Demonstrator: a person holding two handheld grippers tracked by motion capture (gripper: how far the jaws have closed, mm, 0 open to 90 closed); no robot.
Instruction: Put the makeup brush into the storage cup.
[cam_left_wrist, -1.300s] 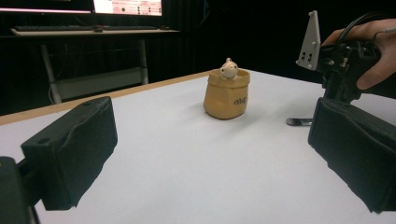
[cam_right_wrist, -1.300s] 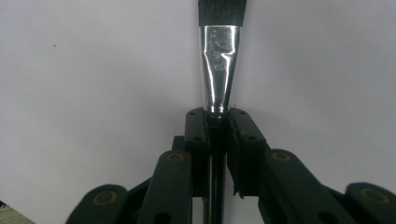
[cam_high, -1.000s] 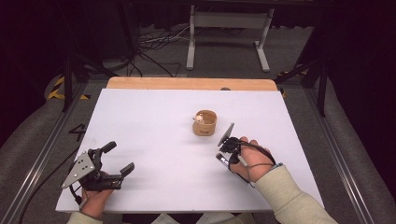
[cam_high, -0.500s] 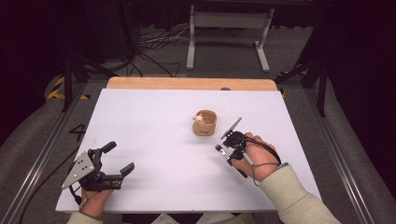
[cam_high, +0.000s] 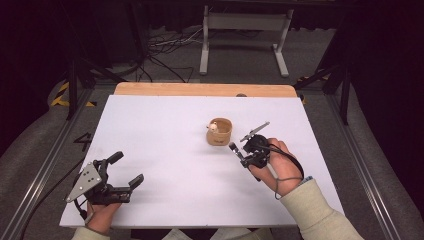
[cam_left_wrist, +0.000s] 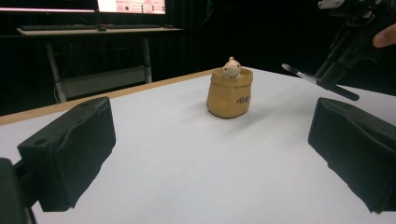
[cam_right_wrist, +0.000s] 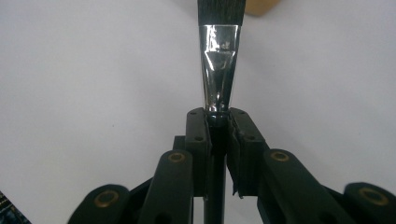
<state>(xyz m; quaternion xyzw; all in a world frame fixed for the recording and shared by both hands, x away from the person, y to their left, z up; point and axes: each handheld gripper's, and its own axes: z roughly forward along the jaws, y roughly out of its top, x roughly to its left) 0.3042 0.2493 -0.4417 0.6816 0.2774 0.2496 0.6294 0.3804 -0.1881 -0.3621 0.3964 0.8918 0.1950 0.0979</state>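
Note:
A small tan sack-shaped pot (cam_high: 219, 132) with a little pale figure poking out of its top stands right of the table's middle; it also shows in the left gripper view (cam_left_wrist: 229, 95). Just right of it, my right gripper (cam_high: 248, 150) is shut on a flat paintbrush (cam_right_wrist: 219, 60) near its silver ferrule. The black bristles point toward the pot's near side without touching it. My left gripper (cam_high: 124, 170) rests at the front left corner, jaws wide open with nothing between them. Its view looks across at the pot and the brush (cam_left_wrist: 303, 75).
The white table top (cam_high: 165, 140) has a wooden strip (cam_high: 200, 90) along its far edge. Beyond it stand a metal frame (cam_high: 242, 25) and loose cables on the floor. Rails run along both sides of the table.
My right hand has turned a little, tilting the gripper and brush to the right beside the pot. The left gripper has stayed where it was.

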